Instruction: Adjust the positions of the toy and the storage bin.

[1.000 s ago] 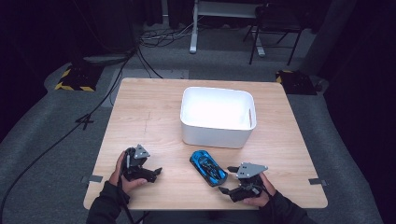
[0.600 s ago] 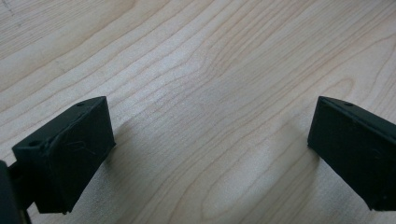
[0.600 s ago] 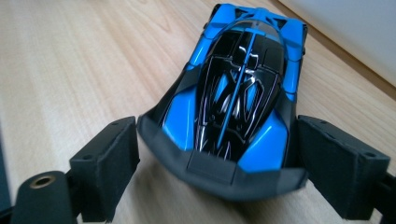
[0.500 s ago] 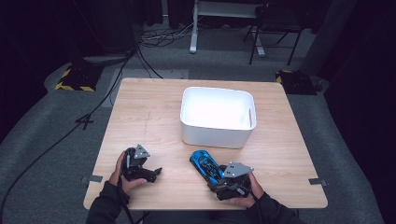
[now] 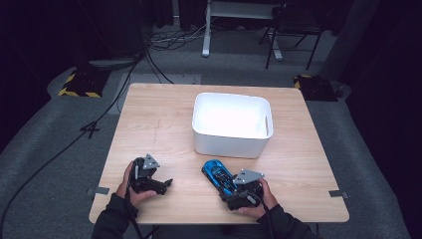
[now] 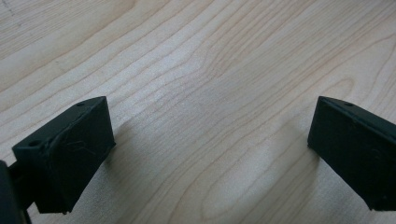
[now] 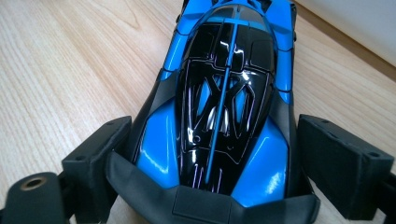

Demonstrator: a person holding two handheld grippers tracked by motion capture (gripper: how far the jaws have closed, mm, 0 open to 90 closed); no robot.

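Left gripper (image 5: 166,183) held low, jaws wide apart. Right gripper (image 5: 230,191) jaws just opened wide, one each side, not squeezing.

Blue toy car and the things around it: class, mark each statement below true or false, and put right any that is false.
1. The blue toy car lies on the table, outside the white bin. True.
2. The right claw has the car's rear end between its two jaws. True.
3. The left claw is closed on a wooden block. False: its jaws stand apart over bare table, with nothing between them.
4. The white bin holds a second car. False: nothing can be seen inside it.
5. The car is red with white stripes. False: it is blue and black.
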